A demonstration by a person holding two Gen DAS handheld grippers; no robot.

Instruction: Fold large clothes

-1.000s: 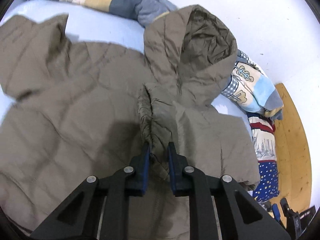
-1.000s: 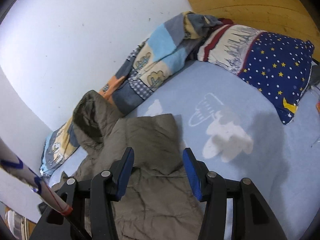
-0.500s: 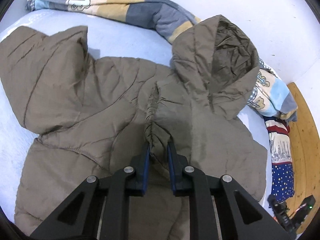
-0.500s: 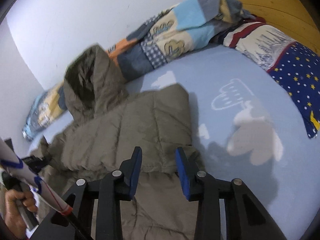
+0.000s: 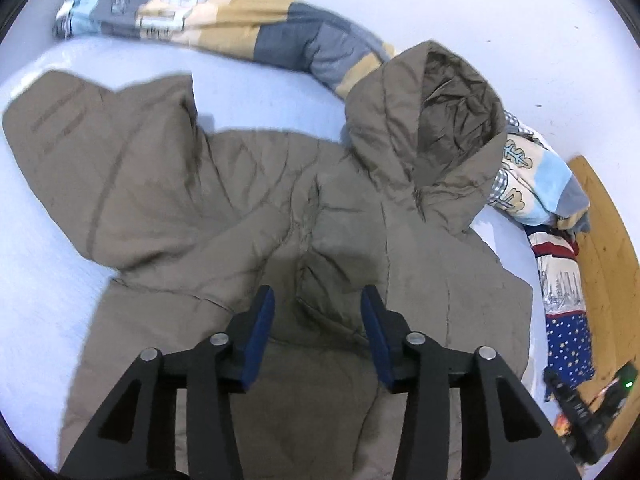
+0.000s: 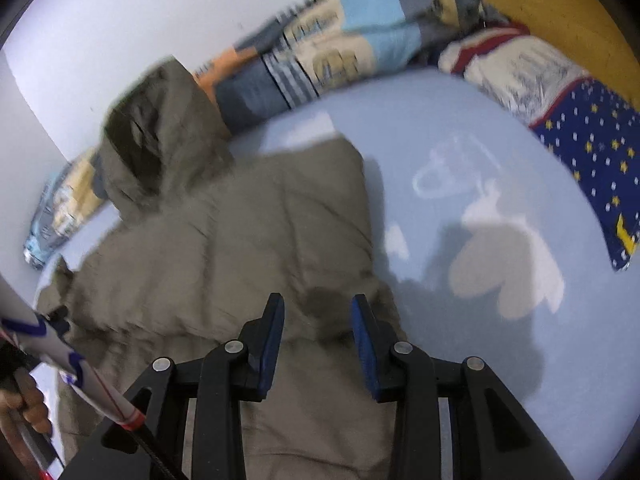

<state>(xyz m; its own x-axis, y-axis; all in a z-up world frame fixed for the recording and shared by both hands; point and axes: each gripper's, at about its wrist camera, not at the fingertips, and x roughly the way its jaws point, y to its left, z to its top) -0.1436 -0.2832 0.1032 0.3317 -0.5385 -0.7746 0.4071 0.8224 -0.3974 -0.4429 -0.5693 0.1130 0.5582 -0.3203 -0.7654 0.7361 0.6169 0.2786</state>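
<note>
The olive hooded puffer jacket (image 5: pixel 224 208) lies spread on the light-blue bed (image 6: pixel 460 184), hood (image 5: pixel 436 128) at one o'clock in the left wrist view. The left tool (image 5: pixel 318 312) has just been opening and stands spread, nothing pinched, above the sleeve cuff (image 5: pixel 320 280) folded onto the chest. The puffy sleeve may spring back and undo the fold. The right tool (image 6: pixel 318 320) has just been closing, parted over the jacket's right-hand edge without clamping it; a shallow bite could slip off the slick fabric.
</note>
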